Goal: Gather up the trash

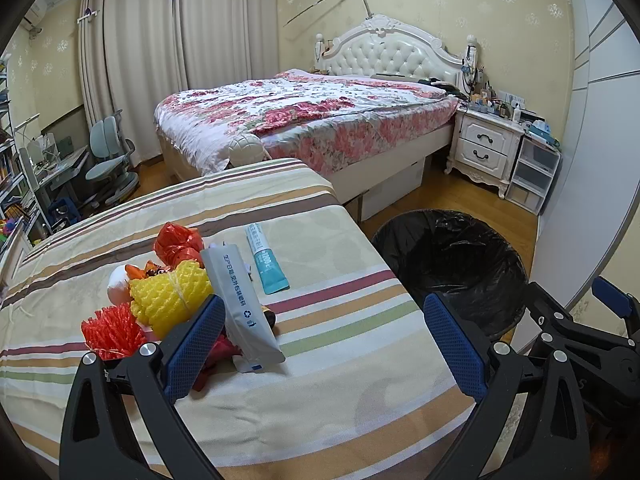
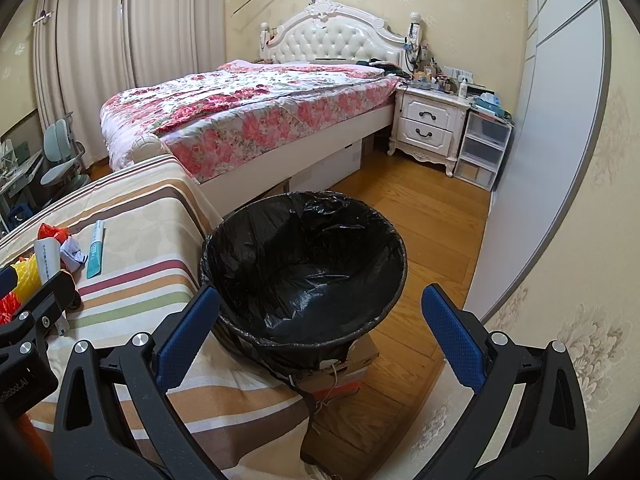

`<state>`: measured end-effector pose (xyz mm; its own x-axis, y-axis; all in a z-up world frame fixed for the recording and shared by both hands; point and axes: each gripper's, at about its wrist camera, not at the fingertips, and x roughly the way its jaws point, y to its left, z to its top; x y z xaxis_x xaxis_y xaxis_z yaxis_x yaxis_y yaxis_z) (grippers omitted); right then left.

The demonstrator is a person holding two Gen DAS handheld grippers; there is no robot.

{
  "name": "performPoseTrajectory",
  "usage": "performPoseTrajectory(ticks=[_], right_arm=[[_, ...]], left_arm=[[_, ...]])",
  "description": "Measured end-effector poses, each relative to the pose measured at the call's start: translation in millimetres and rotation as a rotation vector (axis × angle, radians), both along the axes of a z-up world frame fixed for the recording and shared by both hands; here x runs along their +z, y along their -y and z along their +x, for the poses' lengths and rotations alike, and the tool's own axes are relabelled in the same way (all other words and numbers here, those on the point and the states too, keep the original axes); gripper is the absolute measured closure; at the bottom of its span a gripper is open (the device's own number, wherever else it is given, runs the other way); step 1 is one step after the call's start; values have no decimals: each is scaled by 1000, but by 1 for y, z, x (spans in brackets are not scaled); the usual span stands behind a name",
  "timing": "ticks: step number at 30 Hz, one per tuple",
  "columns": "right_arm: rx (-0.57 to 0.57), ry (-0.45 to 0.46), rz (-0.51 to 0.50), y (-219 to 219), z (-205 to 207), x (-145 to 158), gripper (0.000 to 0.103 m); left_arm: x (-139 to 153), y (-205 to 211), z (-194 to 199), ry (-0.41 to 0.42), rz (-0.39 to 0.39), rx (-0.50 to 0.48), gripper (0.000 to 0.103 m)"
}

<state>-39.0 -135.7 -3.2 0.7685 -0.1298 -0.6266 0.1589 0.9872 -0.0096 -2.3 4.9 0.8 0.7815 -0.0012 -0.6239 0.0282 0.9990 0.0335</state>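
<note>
Left gripper (image 1: pixel 324 344) and right gripper (image 2: pixel 320 336): both spread wide, holding nothing. Trash pile (image 1: pixel 168 296) near the striped surface's (image 1: pixel 340 360) left edge, partly hidden behind the left finger. Bin (image 2: pixel 304 264) beside its right edge, base cut off.

Red trash (image 1: pixel 216 354) half hidden behind left gripper (image 1: pixel 324 344) finger and grey pouch (image 1: pixel 240 304). Nightstand clutter (image 1: pixel 496 106) too small to identify. Bin (image 2: pixel 304 272) base hidden.

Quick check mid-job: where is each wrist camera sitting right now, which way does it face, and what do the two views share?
Left wrist: above the striped table, facing the trash pile and grey pouch; shows the open left gripper and part of the right gripper.
Right wrist: beside the table edge, facing the black-lined bin; shows the open right gripper.
Shared: bin, teal tube, floral bed.
</note>
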Motion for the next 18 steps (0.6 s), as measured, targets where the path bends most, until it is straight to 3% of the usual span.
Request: performPoseTrajectory(ticks=[18], right_arm=[[-1,0,4,2,0,2,4]], left_arm=[[-2,2,-3,-6,3,0,6]])
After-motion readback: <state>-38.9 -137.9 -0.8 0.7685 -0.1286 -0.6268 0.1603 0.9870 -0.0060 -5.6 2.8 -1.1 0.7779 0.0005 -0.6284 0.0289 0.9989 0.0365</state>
